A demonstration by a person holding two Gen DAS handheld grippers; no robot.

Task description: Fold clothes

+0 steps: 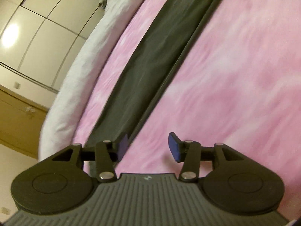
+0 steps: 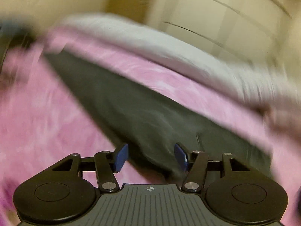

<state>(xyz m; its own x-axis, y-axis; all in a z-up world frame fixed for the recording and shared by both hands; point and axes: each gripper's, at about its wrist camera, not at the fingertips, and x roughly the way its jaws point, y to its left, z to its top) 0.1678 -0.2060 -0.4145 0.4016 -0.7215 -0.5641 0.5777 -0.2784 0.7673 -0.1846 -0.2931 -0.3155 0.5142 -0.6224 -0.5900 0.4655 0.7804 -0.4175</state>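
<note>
On pink bedsheet [image 1: 235, 66]: one dark garment [image 1: 150, 47].

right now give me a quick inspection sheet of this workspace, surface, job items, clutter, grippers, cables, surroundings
surface: bed with a pink mottled sheet, wrinkles not readable because of motion blur.
job's things: dark grey garment laid out long and flat on the sheet; it looks like trousers, though blur leaves that uncertain.
clutter: white bedding roll along the far edge of the bed, beside the garment but apart from it.
grippers: left gripper open, over the sheet by the garment's near end, holding nothing; right gripper open, over the garment's near end, holding nothing.
cables: nothing seen.
surroundings: cream wardrobe doors beyond the bed; right wrist view is heavily blurred.
</note>
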